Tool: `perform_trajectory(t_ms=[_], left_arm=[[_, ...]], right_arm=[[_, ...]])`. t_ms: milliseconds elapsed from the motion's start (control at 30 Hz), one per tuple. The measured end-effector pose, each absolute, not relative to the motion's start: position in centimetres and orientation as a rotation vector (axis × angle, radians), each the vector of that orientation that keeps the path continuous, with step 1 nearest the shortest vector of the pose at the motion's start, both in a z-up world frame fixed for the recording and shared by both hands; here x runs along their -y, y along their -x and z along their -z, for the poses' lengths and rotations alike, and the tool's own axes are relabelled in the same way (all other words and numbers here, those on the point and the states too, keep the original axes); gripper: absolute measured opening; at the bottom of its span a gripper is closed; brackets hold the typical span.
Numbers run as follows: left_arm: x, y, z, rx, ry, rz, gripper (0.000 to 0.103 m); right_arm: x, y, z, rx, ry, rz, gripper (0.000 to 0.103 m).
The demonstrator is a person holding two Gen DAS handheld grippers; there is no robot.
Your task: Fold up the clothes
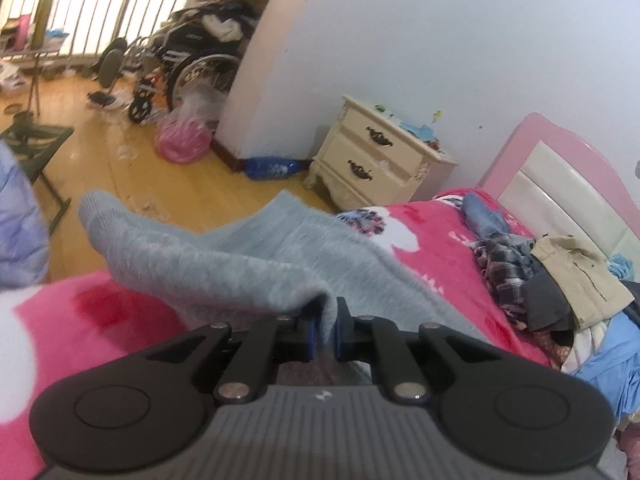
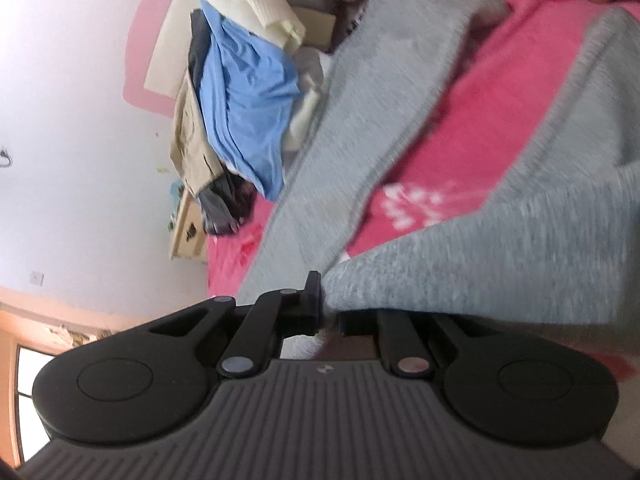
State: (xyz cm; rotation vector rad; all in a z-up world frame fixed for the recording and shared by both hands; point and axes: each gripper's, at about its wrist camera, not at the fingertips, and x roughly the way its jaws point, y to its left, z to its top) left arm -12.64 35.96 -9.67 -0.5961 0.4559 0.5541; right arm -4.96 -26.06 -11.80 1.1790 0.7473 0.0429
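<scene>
A grey knit garment [image 1: 240, 264] lies spread over a pink blanket [image 1: 436, 240] on the bed. My left gripper [image 1: 325, 328] is shut on a fold of its edge and lifts it off the blanket. In the right wrist view, turned sideways, the same grey garment [image 2: 500, 264] drapes over my right gripper [image 2: 329, 312], which is shut on its edge. One long grey part, a sleeve or a side [image 2: 360, 120], stretches across the pink blanket [image 2: 492, 100] toward the clothes pile.
A pile of clothes [image 1: 560, 280] lies by the pink headboard [image 1: 560, 168], with a blue garment [image 2: 244, 92] on it. A cream nightstand [image 1: 380, 156] stands beside the bed. A wheelchair [image 1: 188, 68] and a pink bag [image 1: 184, 140] stand on the wooden floor.
</scene>
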Motion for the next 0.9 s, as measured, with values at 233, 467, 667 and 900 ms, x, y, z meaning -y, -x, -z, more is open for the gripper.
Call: perform_trajectory(t_ms=[233, 467, 667, 900], left_arm=[[-35.6, 7.2, 8.6, -0.436, 0.545, -0.522, 0.009], [-35.5, 1.6, 7.7, -0.452, 0.528, -0.509, 0.009], [-35.7, -3.3, 7.3, -0.504, 0.518, -0.525, 0.01], [-35.1, -9.8, 8.5, -0.581, 0.462, -0.524, 0.01]], right_arm=[[26.0, 1.0, 11.6, -0.665, -1.215, -0.01, 0.006], [26.8, -2.3, 11.7, -0.627, -1.265, -0.005, 0.006], [27.3, -5.6, 11.6, -0.625, -1.295, -0.024, 0.006], [27.9, -10.0, 13.8, -0.671, -1.303, 0.012, 0.006]])
